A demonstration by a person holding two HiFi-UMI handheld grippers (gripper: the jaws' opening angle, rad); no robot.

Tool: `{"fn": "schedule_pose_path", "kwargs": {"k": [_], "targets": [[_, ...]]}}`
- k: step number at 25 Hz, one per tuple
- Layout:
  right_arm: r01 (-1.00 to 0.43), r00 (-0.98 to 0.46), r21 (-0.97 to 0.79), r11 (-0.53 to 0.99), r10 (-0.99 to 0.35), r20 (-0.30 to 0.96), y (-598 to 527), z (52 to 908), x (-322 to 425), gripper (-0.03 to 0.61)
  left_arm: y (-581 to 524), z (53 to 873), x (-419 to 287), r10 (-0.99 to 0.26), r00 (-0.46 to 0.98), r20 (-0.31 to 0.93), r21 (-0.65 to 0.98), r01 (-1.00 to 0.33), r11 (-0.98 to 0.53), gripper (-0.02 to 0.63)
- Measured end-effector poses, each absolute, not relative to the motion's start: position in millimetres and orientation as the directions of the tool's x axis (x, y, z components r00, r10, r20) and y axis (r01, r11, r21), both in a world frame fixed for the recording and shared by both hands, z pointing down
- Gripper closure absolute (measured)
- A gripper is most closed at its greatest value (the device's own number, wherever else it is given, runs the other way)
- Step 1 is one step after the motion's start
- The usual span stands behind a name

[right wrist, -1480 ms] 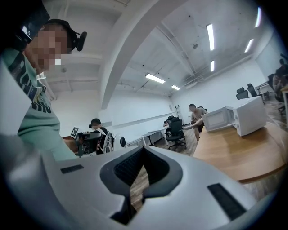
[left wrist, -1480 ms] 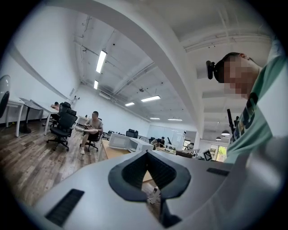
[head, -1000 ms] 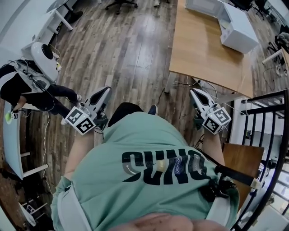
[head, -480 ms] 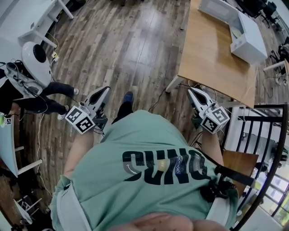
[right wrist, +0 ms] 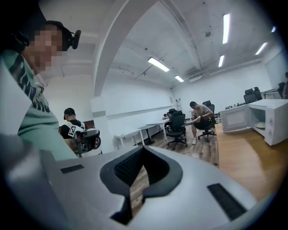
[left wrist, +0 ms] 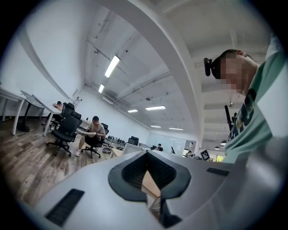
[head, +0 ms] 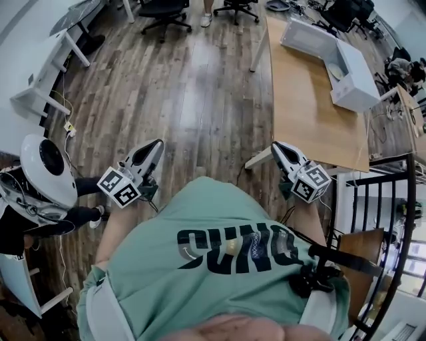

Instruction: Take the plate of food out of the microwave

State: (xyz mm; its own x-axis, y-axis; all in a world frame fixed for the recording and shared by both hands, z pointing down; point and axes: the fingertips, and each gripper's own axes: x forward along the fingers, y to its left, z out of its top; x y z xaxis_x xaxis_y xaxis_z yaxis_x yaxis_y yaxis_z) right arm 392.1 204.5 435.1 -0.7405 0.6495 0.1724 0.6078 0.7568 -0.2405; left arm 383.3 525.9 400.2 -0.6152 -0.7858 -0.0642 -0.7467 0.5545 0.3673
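A white microwave (head: 349, 60) stands at the far end of a long wooden table (head: 303, 100), its door (head: 307, 36) swung open. A pale plate (head: 336, 68) shows inside, and what lies on it is too small to tell. The right gripper view shows the microwave (right wrist: 270, 119) far off to the right. My left gripper (head: 156, 144) and right gripper (head: 276, 146) are held at chest height over the floor, well short of the table. Both are shut with nothing in them. The left gripper (left wrist: 146, 153) points toward distant desks.
Office chairs (head: 163, 10) stand at the far end of the wooden floor. White desks (head: 46, 80) line the left side. A round white device (head: 46, 176) sits by a seated person at the left. A black railing (head: 393, 200) runs along the right. Seated people (right wrist: 200, 114) are far off.
The view has moved forward along the floor, so the table and the microwave lie fuller in view. Both grippers stay shut at the same height in front of the body.
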Motion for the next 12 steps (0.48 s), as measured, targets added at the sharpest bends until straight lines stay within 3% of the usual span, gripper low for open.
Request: {"fn": "schedule_pose_path", "kwargs": {"k": [12], "targets": [[0.585, -0.762, -0.225, 0.779, 0.623, 0.176, 286, 411, 299, 0.571, 637, 424, 289, -0.767, -0.640, -0.051, 0.416, -0.711, 0.566, 0.611]]}}
